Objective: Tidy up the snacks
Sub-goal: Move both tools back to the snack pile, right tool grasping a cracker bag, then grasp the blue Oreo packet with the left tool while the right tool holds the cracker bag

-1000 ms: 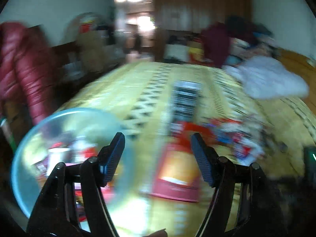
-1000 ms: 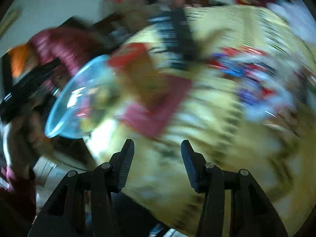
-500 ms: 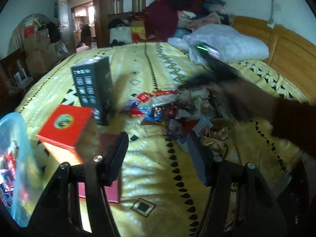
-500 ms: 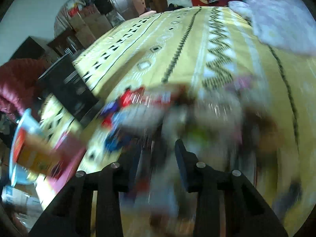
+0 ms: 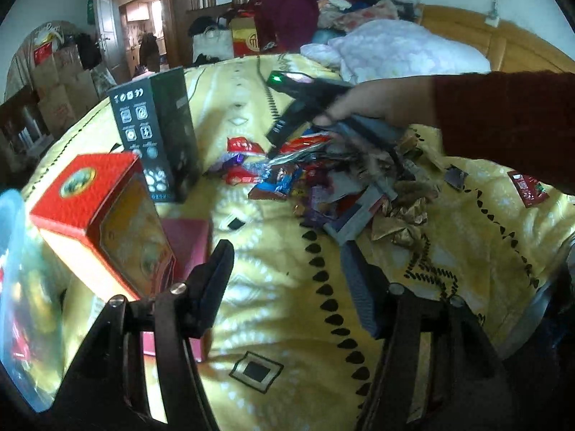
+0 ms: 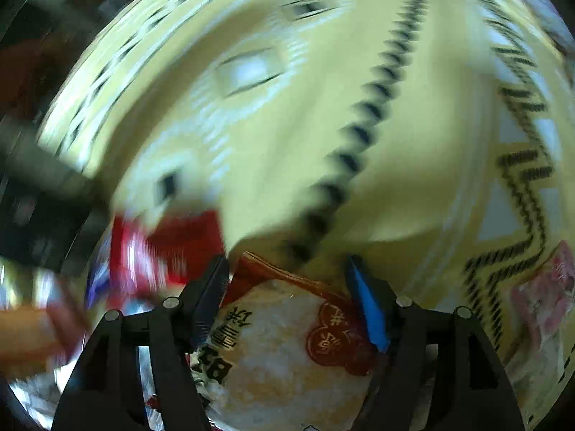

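Observation:
A heap of small wrapped snacks (image 5: 323, 183) lies on the yellow patterned bedspread (image 5: 273, 309). My left gripper (image 5: 287, 269) is open and empty, held above the bedspread in front of the heap. The right gripper's body (image 5: 305, 107), held in a hand, is down in the heap in the left wrist view. In the right wrist view my right gripper (image 6: 287, 269) is open with its jaws on either side of a red-and-white rice snack packet (image 6: 287, 341). A clear blue bowl (image 5: 21, 287) with snacks in it shows at the left edge.
A red and gold box (image 5: 104, 222) lies by the bowl on a dark red flat box (image 5: 190, 240). A tall black box (image 5: 158, 133) stands behind it. A white pillow (image 5: 406, 54) and clothes sit at the headboard. A stray red packet (image 5: 530, 186) lies at the right.
My right gripper has dropped into the snack heap and now straddles a rice snack packet. The left gripper has swung right, from the bowl toward the heap.

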A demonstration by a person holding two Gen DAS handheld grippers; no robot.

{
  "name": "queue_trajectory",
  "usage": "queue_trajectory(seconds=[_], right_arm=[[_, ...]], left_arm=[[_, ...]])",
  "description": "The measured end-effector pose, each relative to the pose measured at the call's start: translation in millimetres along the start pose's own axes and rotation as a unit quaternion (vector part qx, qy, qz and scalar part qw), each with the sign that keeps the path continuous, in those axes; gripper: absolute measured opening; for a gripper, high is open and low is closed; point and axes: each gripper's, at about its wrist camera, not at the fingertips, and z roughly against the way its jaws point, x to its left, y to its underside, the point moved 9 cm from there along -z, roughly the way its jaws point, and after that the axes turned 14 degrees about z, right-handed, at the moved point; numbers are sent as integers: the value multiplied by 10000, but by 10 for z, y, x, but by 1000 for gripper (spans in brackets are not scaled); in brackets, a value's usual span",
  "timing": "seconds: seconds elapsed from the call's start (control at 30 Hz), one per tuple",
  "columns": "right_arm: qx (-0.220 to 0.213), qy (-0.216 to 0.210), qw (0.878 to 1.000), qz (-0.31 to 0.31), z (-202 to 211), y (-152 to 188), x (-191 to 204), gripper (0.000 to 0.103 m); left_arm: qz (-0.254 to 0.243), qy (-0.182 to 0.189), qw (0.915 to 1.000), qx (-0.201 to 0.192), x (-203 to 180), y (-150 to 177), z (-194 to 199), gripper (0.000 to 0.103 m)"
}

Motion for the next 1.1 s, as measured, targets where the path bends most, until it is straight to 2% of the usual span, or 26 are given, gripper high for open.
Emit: queue_trajectory(seconds=[0.2, 0.4, 0.5, 0.6, 0.7, 0.77, 0.83, 0.93, 1.03, 1.1], right_arm=[[176, -214, 9979, 586, 170, 657, 610, 73], [-39, -279, 9971, 708, 517, 1348, 1017, 74], [-454, -47, 9962, 745, 907, 1645, 1122, 75], [-938, 190, 9941, 509, 1317, 1896, 1117, 77], [-1313, 520, 9900, 59, 1624, 2181, 1119, 81], [-1453, 432, 9880, -314, 1651, 2372, 1083, 81], [-1577, 332, 9854, -546, 1623, 2500, 1169, 81], [-1640, 95, 9858, -344, 1537, 2477, 1396, 82], [-1821, -209, 9804, -728, 1492, 2355, 1475, 82], [-1974, -192, 9775, -713, 1485, 2204, 1534, 82]], left_arm=[[81, -213, 9996, 146, 149, 135, 68, 63], [217, -127, 9992, 295, 181, 234, 191, 63], [225, -37, 9991, 360, 164, 278, 247, 63], [299, -6, 9987, 402, 167, 318, 272, 63], [335, -44, 9983, 467, 161, 343, 267, 63], [333, -27, 9982, 497, 139, 356, 269, 63], [315, -3, 9981, 529, 133, 367, 263, 64], [380, -17, 9975, 602, 154, 394, 254, 64], [449, -87, 9970, 617, 182, 405, 245, 64], [500, -95, 9967, 639, 191, 413, 223, 65]])
